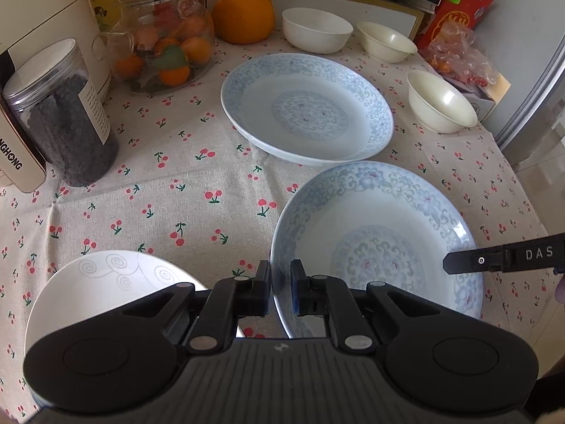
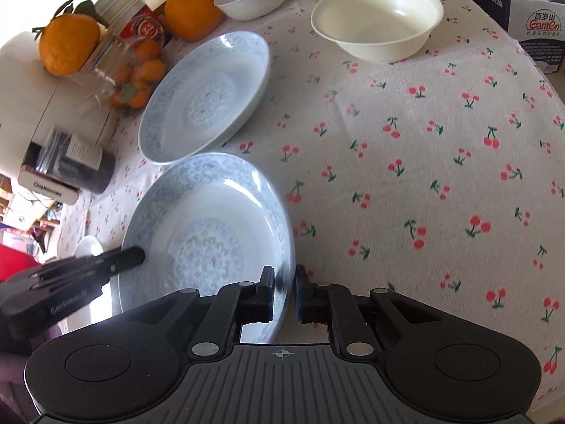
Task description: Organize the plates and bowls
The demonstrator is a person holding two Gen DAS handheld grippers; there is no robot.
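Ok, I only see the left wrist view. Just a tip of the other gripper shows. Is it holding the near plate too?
Observer: Yes. The right wrist view shows the right gripper shut on the near plate, with the plate's right rim between its fingers.
Operator: What's behind the cream bowl on the right?
Observer: Beyond the cream bowl stands a box with a red Ganten logo.
Operator: Anything past the table's left edge?
Observer: Something red, too blurred to name.
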